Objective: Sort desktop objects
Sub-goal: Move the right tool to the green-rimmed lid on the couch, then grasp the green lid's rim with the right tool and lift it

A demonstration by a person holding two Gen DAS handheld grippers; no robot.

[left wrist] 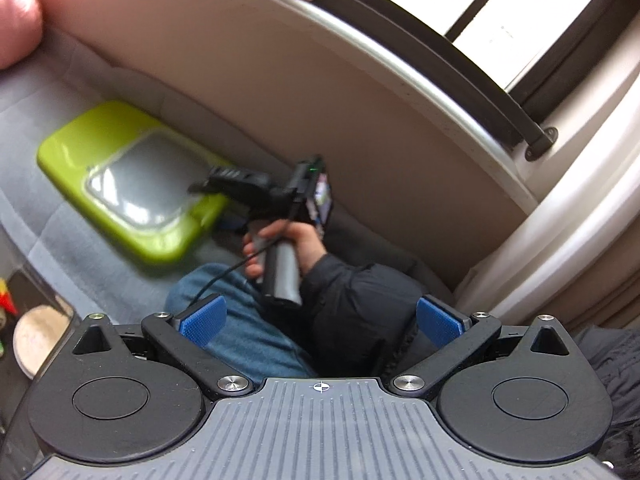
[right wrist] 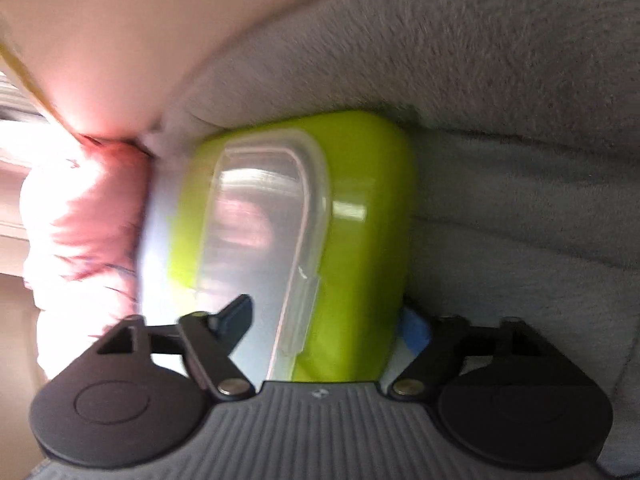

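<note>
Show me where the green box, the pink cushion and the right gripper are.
green box (right wrist: 360,216): right wrist view, on its green side wall.
pink cushion (right wrist: 88,216): right wrist view, on its rumpled face.
right gripper (left wrist: 212,184): left wrist view, at its blurred finger end over the green box.

The lime-green rectangular plastic box looks glossy and smooth, its clear plastic lid shiny with reflections. It rests on matt, fuzzy grey cloth. A pink cushion looks soft fabric.
</note>
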